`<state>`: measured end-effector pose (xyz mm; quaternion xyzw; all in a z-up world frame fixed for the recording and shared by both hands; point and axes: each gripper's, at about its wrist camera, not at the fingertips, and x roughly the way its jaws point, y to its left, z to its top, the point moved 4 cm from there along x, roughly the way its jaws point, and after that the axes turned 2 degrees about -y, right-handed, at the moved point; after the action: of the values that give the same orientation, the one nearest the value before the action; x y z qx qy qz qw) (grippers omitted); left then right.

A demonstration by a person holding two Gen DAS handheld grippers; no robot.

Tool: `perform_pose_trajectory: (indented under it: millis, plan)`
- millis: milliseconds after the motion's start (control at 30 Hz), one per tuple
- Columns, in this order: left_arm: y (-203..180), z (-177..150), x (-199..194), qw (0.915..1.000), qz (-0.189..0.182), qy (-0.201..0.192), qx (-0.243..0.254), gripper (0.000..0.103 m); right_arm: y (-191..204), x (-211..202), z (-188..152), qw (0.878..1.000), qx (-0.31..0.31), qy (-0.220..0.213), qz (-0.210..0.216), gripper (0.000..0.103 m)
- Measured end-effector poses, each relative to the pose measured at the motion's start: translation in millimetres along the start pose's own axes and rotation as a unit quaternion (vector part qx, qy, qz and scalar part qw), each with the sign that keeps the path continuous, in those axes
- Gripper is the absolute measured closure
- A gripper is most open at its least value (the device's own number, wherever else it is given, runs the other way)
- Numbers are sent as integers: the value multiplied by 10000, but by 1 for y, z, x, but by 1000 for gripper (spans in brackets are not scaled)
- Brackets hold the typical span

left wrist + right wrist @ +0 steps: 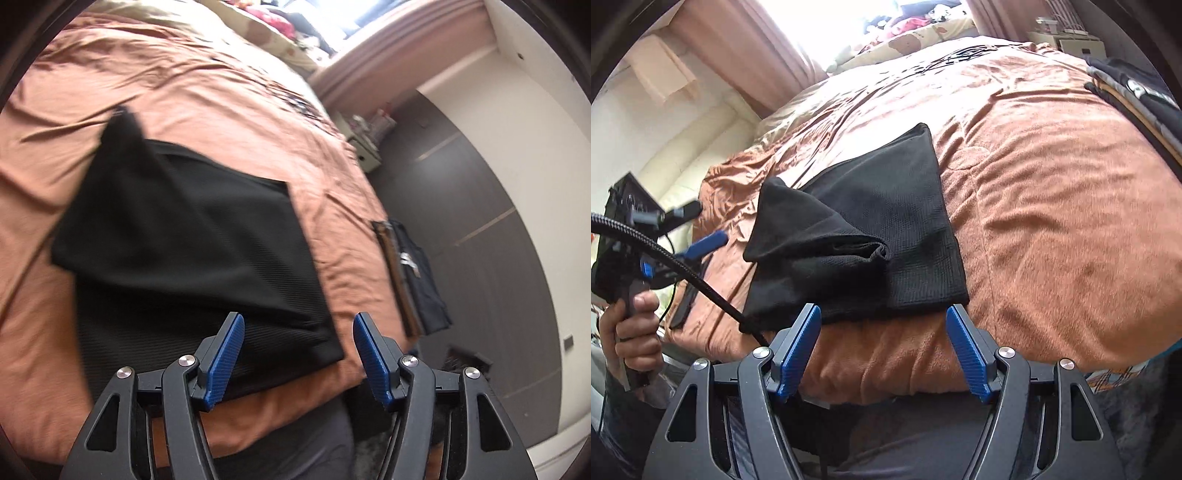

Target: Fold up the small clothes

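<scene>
One black garment (871, 229) of fine ribbed knit lies on the bed, just ahead of both grippers and near the bed's front edge. It is folded into a rough rectangle, and from the right wrist view a loose flap is turned over its left half into a soft triangular pocket with a rolled hem. The bed is covered by one rust-orange blanket (1052, 221) with a plush, slightly matted nap on the near side and smoother, creased sheen farther off; a dark printed pattern marks it toward the far end. The right gripper (882, 314) hangs at the bed's edge with its two blue, finely ridged pads spread wide and nothing between them, the garment's near hem lying just beyond the tips. The left gripper (297, 321) is likewise spread and empty; its left pad overlaps the garment's near corner in view, though contact cannot be told, and the picture is blurred. In the right wrist view the left gripper appears to the left of the garment, held by a hand (629, 325) wrapped around its grip, with a braided black cable (676, 262) arcing from it across the foreground. To the right of the grippers, at the blanket's edge, sits a second folded dark garment (417, 273) with a white mark and a striped band. Beyond the bed are pinkish curtains (738, 48) and a bright window.
</scene>
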<state>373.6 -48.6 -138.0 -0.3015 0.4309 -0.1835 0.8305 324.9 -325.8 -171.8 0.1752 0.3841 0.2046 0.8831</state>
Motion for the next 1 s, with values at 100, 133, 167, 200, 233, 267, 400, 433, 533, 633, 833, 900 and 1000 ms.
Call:
perform_pose_trajectory:
  millis: [100, 133, 167, 200, 233, 267, 400, 433, 533, 633, 833, 900, 1000]
  plan:
    - [28, -6, -9, 9995, 265, -65, -136, 40, 4, 10, 9, 9995, -223, 142, -197, 34]
    - [35, -8, -11, 9993, 326, -72, -177, 40, 6, 13, 11, 9991, -300, 174, -237, 34]
    - [42, -10, -13, 9989, 393, -73, -230, 40, 10, 18, 15, 9983, -436, 223, -309, 34]
    - [52, -13, -14, 9984, 473, -64, -302, 40, 13, 21, 17, 9975, -545, 270, -365, 34]
    - [58, -14, -15, 9980, 517, -57, -352, 40, 17, 26, 20, 9964, -663, 327, -422, 34]
    - [65, -16, -16, 9976, 560, -48, -401, 40, 21, 31, 23, 9951, -777, 379, -469, 34]
    - [89, -22, -12, 9956, 772, 31, -531, 41, 34, 46, 37, 9923, -1028, 468, -507, 38]
    - [93, -23, -11, 9950, 832, 58, -542, 41, 37, 51, 40, 9915, -1097, 500, -485, 40]
    - [106, -26, -7, 9928, 984, 137, -669, 41, 45, 69, 48, 9857, -1417, 636, -648, 41]
    - [114, -29, -4, 9925, 960, 177, -734, 41, 52, 86, 50, 9810, -1585, 863, -712, 41]
    - [124, -35, 7, 9907, 1093, 377, -723, 42, 77, 114, 52, 9656, -2183, 1055, -936, 41]
    - [125, -36, 8, 9909, 1064, 381, -733, 42, 85, 123, 53, 9600, -2373, 1083, -1018, 41]
    - [126, -36, 10, 9909, 1062, 408, -725, 44, 94, 138, 50, 9541, -2550, 1164, -1053, 41]
